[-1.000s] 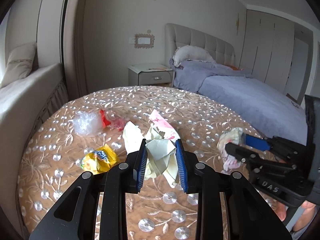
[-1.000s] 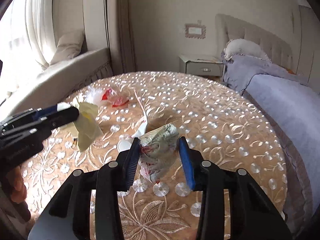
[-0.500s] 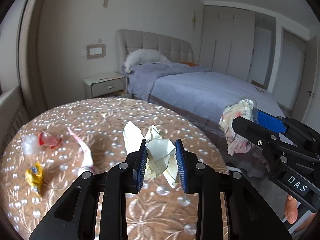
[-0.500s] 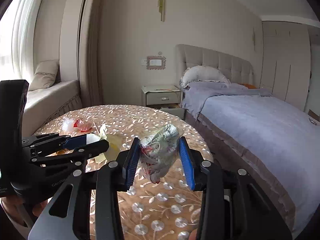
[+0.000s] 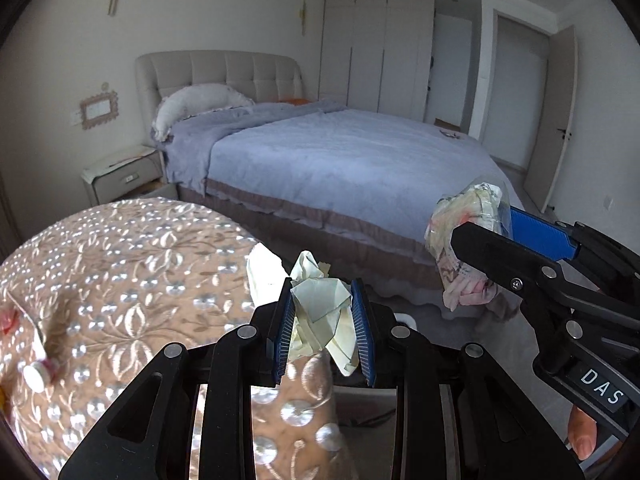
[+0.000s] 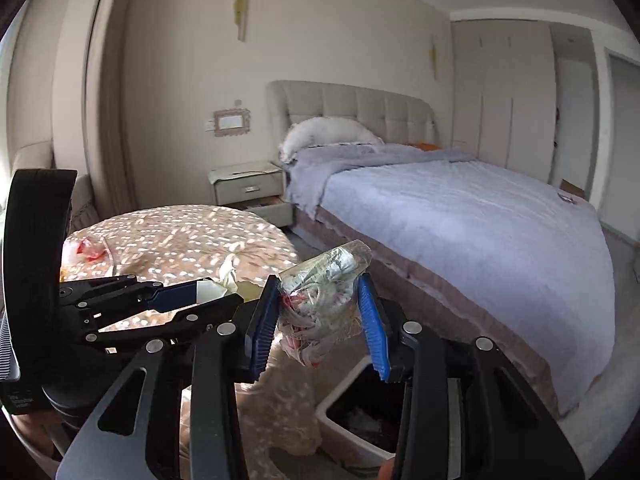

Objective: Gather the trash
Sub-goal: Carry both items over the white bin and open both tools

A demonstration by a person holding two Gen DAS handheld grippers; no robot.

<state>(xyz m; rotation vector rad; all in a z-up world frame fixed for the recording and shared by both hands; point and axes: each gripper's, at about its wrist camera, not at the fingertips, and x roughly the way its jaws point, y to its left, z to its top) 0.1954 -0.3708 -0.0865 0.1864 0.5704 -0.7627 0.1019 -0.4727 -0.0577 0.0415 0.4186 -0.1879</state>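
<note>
Two crumpled wads: pale paper [image 5: 320,320], clear printed wrapper [image 6: 320,312].

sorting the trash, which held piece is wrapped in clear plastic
The wad in the right tongs: clear film over red-and-white scraps. The left tongs hold plain pale crumpled paper.

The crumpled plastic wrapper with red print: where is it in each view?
Left wrist: right of centre, wrapper pinched at the right hand-held gripper tip.
Right wrist: lower centre, wrapper between the blue pads.
Shared landmark: the bed's padded headboard.
</note>
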